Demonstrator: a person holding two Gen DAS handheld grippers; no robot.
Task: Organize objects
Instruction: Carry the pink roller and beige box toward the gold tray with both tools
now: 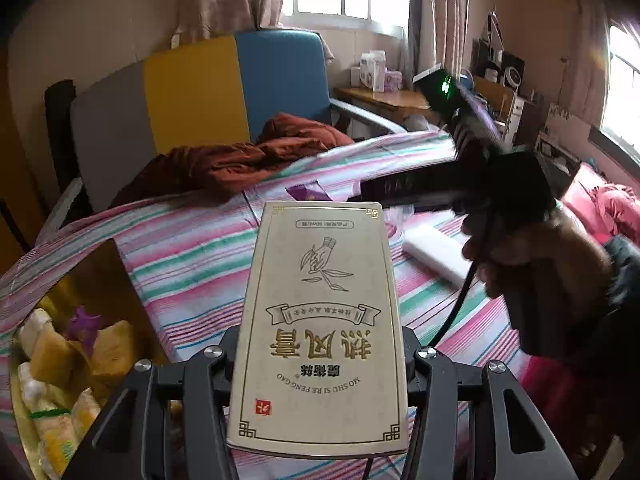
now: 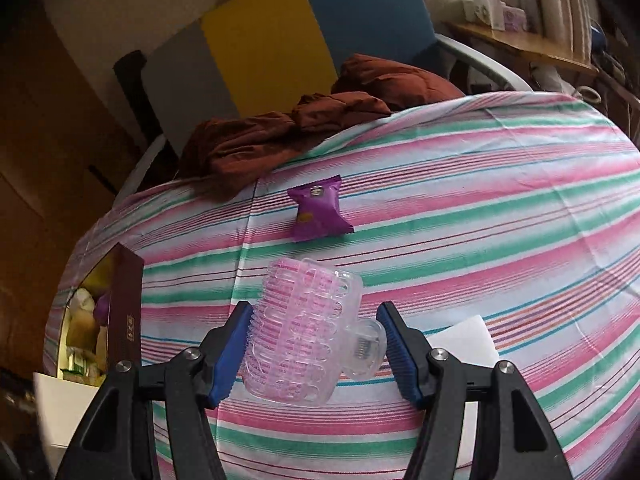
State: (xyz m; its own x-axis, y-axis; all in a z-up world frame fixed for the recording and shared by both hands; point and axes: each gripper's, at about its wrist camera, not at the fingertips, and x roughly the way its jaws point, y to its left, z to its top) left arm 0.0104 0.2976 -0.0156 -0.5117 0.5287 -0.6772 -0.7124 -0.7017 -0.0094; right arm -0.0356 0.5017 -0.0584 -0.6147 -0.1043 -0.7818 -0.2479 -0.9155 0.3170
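My left gripper (image 1: 320, 340) is shut on a cream box with gold print (image 1: 320, 300), held upright above the striped bed (image 1: 192, 248). My right gripper (image 2: 316, 332) has its blue pads against a clear pink hair clip (image 2: 304, 332), one on the teeth side and one on the handle. In the left wrist view the right gripper (image 1: 400, 194) hangs over the bed at the right, with a hand (image 1: 520, 256) on its grip. A purple snack packet (image 2: 320, 210) lies on the sheet beyond the clip.
An open brown box (image 1: 100, 280) holding several wrapped snacks stands at the bed's left edge (image 2: 128, 308). A white box (image 1: 436, 256) lies on the sheet at the right. A rust-brown garment (image 2: 300, 128) is heaped at the far side, with a grey, yellow and blue panel (image 1: 192, 92) behind.
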